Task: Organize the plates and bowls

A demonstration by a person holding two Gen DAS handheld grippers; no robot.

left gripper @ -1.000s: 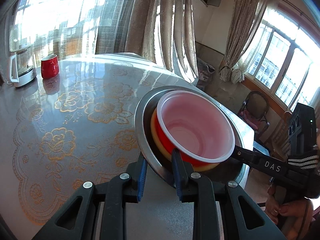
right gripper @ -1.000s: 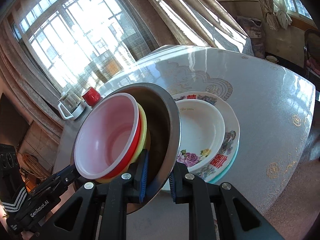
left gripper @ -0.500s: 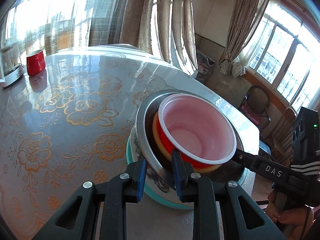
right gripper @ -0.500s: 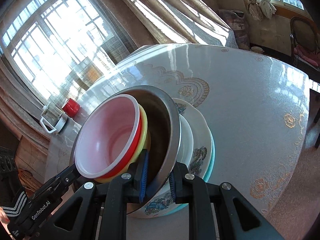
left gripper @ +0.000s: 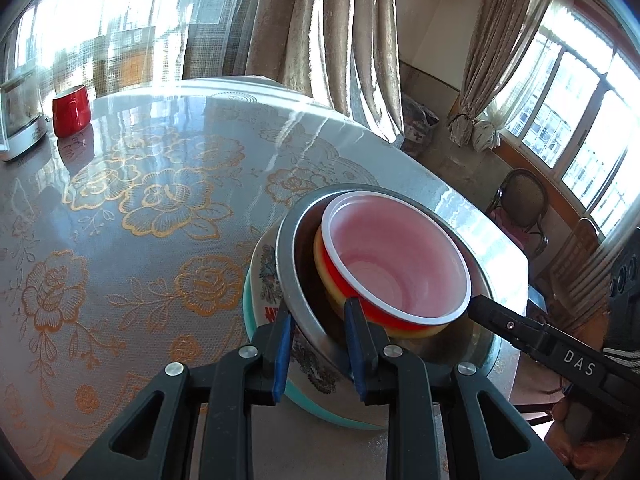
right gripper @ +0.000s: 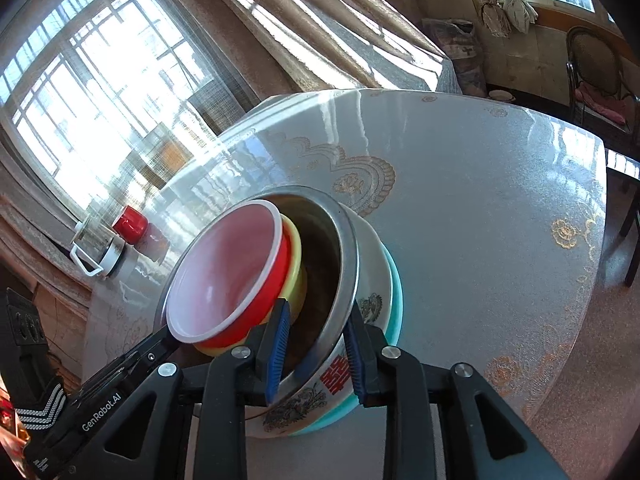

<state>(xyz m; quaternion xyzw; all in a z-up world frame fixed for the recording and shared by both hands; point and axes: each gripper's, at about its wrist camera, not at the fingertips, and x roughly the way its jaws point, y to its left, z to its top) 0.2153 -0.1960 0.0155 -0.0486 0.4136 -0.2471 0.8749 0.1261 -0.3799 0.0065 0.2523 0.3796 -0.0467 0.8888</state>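
Steel bowl (left gripper: 298,296) sits low and centre in both wrist views, nested on the floral plates (right gripper: 372,296) and hiding most of them. Your left gripper (left gripper: 320,342) straddles its near rim, but you cannot tell whether the pads press. Your right gripper (right gripper: 316,354) is opening, rim between its blue pads (right gripper: 278,344). Inside it, the pink-lined red bowl (left gripper: 394,264) covers all but the yellow bowl's (right gripper: 294,276) edge.
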